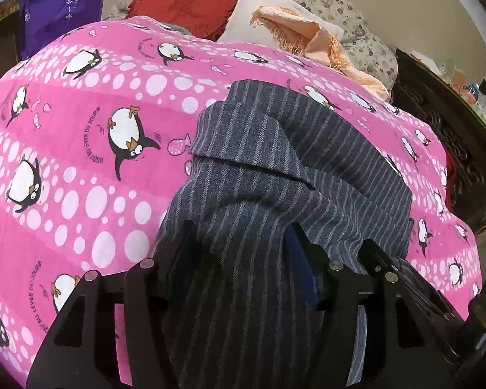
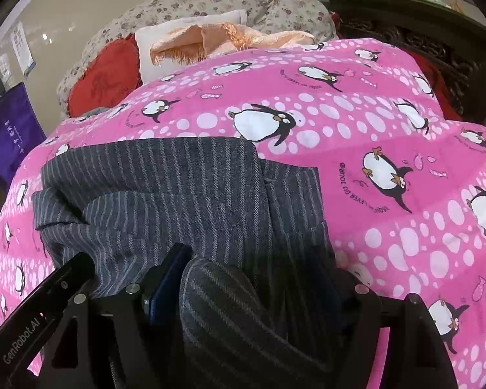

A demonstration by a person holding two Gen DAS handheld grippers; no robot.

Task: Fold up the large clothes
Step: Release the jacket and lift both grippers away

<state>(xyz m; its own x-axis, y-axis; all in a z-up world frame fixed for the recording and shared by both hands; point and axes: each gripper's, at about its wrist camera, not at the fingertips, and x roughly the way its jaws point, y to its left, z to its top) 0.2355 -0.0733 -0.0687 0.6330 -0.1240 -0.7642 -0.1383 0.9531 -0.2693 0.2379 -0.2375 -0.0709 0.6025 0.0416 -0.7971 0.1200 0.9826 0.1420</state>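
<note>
A dark grey pinstriped garment (image 1: 275, 149) lies bunched and partly folded on a pink penguin-print bedcover (image 1: 81, 168). My left gripper (image 1: 243, 240) points down onto the garment's near end. Its jaws stand apart with a ridge of the striped cloth between them, the pads not pinching it. In the right wrist view the same garment (image 2: 178, 178) spreads to the left. My right gripper (image 2: 252, 265) is open too, a loose roll of the cloth lying between its fingers. The two grippers sit side by side; the left gripper's body (image 2: 48, 295) shows at the lower left of the right wrist view.
At the head of the bed lie a red cushion (image 1: 184, 3), a white pillow (image 2: 191, 39), a peach fringed cloth (image 1: 311, 39) and a floral quilt (image 2: 223, 0). A purple bag (image 1: 58, 3) hangs on the left. Dark carved wooden furniture (image 1: 444, 123) borders the bed on the right.
</note>
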